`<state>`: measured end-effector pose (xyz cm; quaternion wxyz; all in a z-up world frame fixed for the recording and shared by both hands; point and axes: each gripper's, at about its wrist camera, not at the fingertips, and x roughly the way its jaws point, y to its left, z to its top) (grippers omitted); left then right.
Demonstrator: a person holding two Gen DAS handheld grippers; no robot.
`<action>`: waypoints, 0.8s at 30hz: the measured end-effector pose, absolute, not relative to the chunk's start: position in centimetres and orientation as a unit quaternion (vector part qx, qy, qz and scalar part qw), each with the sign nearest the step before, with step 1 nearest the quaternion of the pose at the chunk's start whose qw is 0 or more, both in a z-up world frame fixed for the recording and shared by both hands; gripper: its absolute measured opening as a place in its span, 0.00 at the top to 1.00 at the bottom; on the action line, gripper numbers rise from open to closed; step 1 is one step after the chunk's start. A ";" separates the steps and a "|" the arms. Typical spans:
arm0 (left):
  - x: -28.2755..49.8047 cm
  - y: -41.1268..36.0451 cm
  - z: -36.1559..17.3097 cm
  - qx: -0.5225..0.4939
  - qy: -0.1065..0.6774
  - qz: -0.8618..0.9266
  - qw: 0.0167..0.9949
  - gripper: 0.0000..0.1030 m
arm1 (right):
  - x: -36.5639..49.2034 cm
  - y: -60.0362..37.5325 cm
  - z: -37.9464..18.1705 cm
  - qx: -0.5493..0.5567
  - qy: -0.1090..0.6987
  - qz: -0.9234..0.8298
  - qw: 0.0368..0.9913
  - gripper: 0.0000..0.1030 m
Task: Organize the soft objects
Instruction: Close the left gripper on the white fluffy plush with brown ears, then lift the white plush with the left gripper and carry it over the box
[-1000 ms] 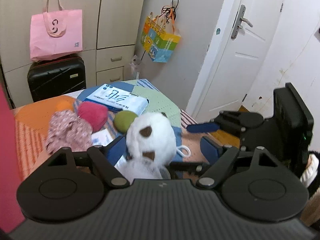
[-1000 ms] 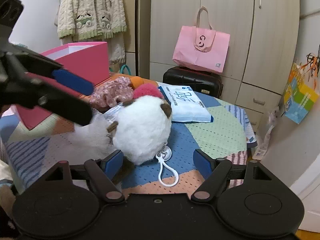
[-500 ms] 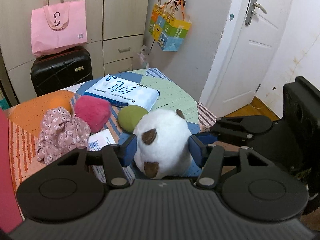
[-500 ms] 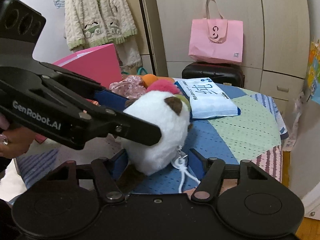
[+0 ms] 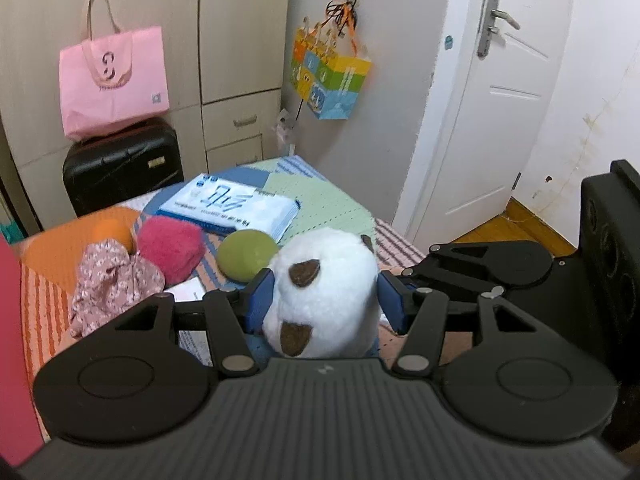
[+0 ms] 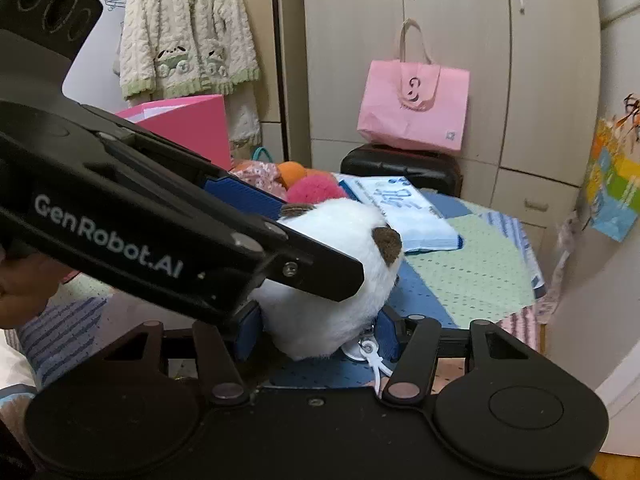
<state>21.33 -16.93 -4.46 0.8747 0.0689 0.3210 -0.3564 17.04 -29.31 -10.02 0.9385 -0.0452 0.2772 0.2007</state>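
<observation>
So both grippers are on the white plush toy [image 5: 324,296] at once: the left gripper [image 5: 325,300] has its jaws clamped on its sides, and the right gripper [image 6: 316,330] has just been closing its jaws onto its lower part. It sits on the patchwork tabletop [image 6: 472,276], near the green ball [image 5: 247,255] and pink pompom [image 5: 170,248].

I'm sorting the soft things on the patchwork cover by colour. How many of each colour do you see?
White: 1, the white plush
Pink: 1, the pink pompom
Green: 1, the green ball
Orange: 1, the orange ball
Floral pink: 1, the floral cloth
Total: 5
</observation>
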 end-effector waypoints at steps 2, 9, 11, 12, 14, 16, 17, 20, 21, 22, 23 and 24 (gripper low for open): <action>20.8 -17.1 -4.1 0.070 0.314 -0.359 0.876 0.46 | 16.7 -29.4 -9.7 -0.048 0.275 0.195 0.940 0.40; 19.0 -17.3 -2.4 0.075 0.295 -0.368 0.879 0.46 | 14.7 -29.5 -8.1 -0.066 0.249 0.171 0.951 0.40; 18.5 -17.3 -1.9 0.074 0.291 -0.372 0.878 0.46 | 14.0 -29.4 -7.6 -0.080 0.240 0.158 0.955 0.40; 18.3 -17.2 -1.7 0.072 0.290 -0.374 0.878 0.46 | 13.7 -29.3 -7.3 -0.084 0.237 0.154 0.955 0.40; 17.8 -17.1 -1.3 0.067 0.292 -0.380 0.875 0.46 | 13.2 -29.3 -6.7 -0.093 0.234 0.148 0.956 0.40; 17.0 -17.1 -1.0 0.071 0.291 -0.380 0.875 0.46 | 12.6 -29.2 -6.2 -0.097 0.236 0.139 0.957 0.40; 16.6 -17.1 -0.9 0.073 0.290 -0.380 0.875 0.46 | 12.2 -29.2 -5.9 -0.100 0.233 0.136 0.958 0.40; 15.4 -17.1 -0.3 0.076 0.286 -0.381 0.876 0.46 | 11.0 -28.9 -5.2 -0.111 0.229 0.133 0.958 0.40; 15.0 -17.0 -0.1 0.077 0.283 -0.382 0.876 0.46 | 10.5 -28.8 -5.0 -0.115 0.227 0.131 0.958 0.40; 14.6 -16.9 0.2 0.076 0.283 -0.383 0.876 0.46 | 10.1 -28.8 -4.7 -0.119 0.225 0.129 0.959 0.40; 14.3 -16.7 0.5 0.074 0.284 -0.384 0.875 0.46 | 9.7 -28.6 -4.5 -0.122 0.224 0.127 0.959 0.40; 14.0 -16.6 0.7 0.071 0.286 -0.386 0.874 0.46 | 9.2 -28.4 -4.1 -0.126 0.223 0.126 0.958 0.40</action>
